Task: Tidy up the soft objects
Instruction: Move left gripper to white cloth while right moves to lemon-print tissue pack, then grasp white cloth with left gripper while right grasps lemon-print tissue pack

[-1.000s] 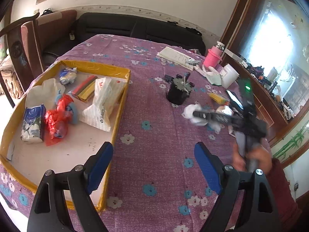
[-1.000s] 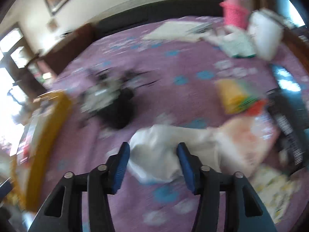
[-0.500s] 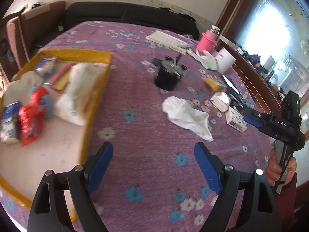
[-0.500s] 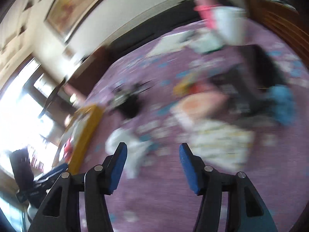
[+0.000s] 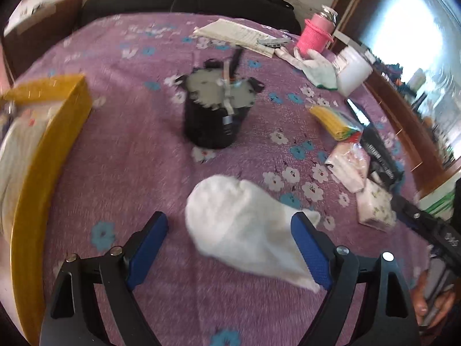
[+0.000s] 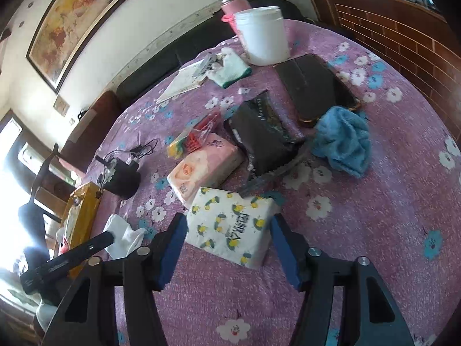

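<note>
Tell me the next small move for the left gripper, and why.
Probably lower the left gripper onto the white cloth and close. Its jaws stand wide open with the cloth lying loose on the tablecloth between them, ungripped, and the yellow box for it waits beside it.

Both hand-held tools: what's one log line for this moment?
left tool: open, over white cloth | right tool: opening, straddling lemon-print tissue pack

White sock (image 5: pixel 245 225): limp, flat on purple tablecloth (image 5: pixel 129 158).
Lemon-print tissue pack (image 6: pixel 230 225): flat, near edge.
Blue towel (image 6: pixel 343 141): crumpled.
</note>
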Tool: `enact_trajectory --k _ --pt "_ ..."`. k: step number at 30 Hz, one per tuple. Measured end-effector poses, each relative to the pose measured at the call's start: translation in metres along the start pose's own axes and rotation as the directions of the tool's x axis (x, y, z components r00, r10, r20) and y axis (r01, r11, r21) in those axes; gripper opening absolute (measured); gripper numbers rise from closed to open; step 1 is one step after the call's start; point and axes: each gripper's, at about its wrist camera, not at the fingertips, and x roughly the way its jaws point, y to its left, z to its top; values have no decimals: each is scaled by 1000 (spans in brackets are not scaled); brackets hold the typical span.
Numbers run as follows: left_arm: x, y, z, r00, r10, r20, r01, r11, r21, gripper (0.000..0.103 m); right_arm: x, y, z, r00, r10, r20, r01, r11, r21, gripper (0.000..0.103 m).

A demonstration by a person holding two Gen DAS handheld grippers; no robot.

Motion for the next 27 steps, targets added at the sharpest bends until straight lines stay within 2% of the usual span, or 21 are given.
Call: enact_trajectory --k 2,4,6,8,10,11,13,15,17,19,20,22,27 --pt "5 -11 1 1000 4 -4 -4 1000 26 91 6 4 3 1000 -13 -2 13 1000 -19 72" --pt "8 -22 0 1000 -4 -8 4 998 67 91 10 6 2 1000 -9 -11 9 1000 -22 72" --pt "8 -34 -6 999 -44 -23 47 989 140 85 11 11 -2 999 40 -36 -42 998 -38 71" --pt "2 -47 -18 999 -40 -33 47 965 260 49 10 20 -11 988 120 -93 -125 990 -57 70" --pt "-4 -52 -26 998 -35 -48 49 942 333 34 6 33 -24 974 160 -157 -177 979 -100 70" --pt "-10 -50 -31 996 -52 -68 72 934 350 33 3 40 -33 967 168 -190 -197 970 -142 70" --pt "-19 -43 -34 995 -64 -79 88 931 354 33 -8 50 -44 968 145 -203 -189 957 -218 70" --pt "-28 -34 -32 995 -76 -68 95 934 344 35 -20 55 -47 986 74 -152 -115 954 -279 70" --pt "-32 -27 -26 995 -88 -53 101 939 328 52 -27 61 -46 996 8 -89 -37 941 -336 71" --pt "-35 -21 -22 996 -81 -25 85 950 301 62 -24 65 -43 998 -27 -60 3 931 -365 72" --pt "-36 -18 -19 997 -78 -14 79 958 277 64 -21 67 -41 998 -31 -56 8 928 -372 72" --pt "-32 -13 -16 996 -82 -18 84 972 221 76 -10 70 -37 998 -30 -52 7 920 -392 74" --pt "-14 -21 -17 997 -60 -43 67 980 189 80 19 71 -24 997 -20 -69 -11 912 -411 78"
